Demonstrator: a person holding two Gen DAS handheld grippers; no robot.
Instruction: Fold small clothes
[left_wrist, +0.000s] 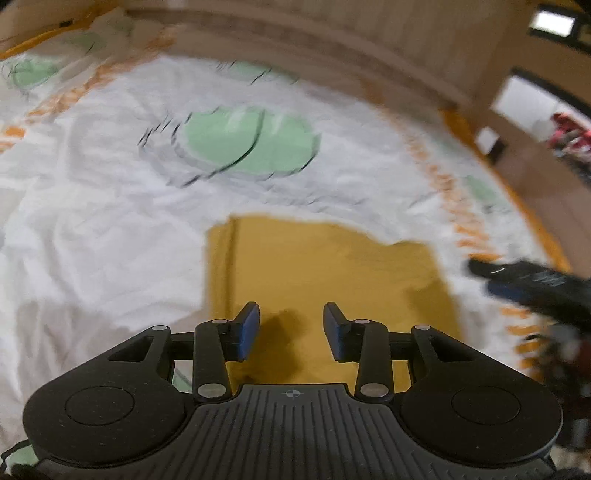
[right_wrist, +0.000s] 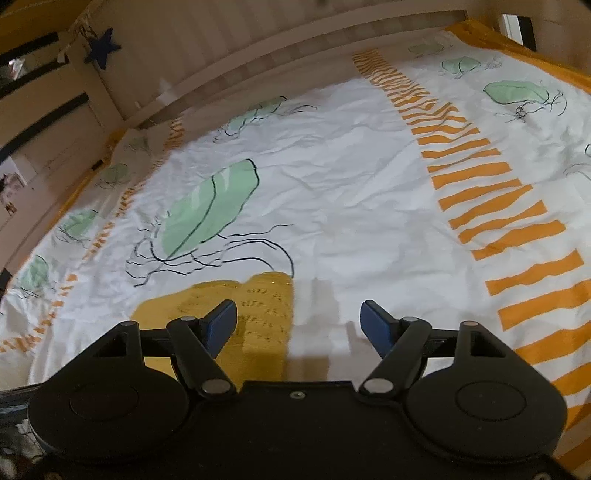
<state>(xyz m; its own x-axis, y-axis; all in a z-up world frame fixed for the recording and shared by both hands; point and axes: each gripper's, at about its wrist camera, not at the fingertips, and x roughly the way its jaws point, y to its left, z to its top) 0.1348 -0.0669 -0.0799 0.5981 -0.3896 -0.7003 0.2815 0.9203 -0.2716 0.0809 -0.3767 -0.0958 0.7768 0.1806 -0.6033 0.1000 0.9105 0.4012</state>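
On a bed sheet (right_wrist: 351, 192) printed with green jellyfish and orange stripes, a folded mustard cloth (left_wrist: 314, 280) lies flat near both grippers, the left gripper (left_wrist: 291, 328) and right gripper (right_wrist: 298, 325) hovering with fingers apart, empty, seemingly freed to release or regrasp.

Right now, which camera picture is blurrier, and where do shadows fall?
Left wrist view is smeared: bedsheet print streaks, a shadow on the mustard garment between the open jaws. Right wrist view is sharper, with jaw shadows on the sheet.
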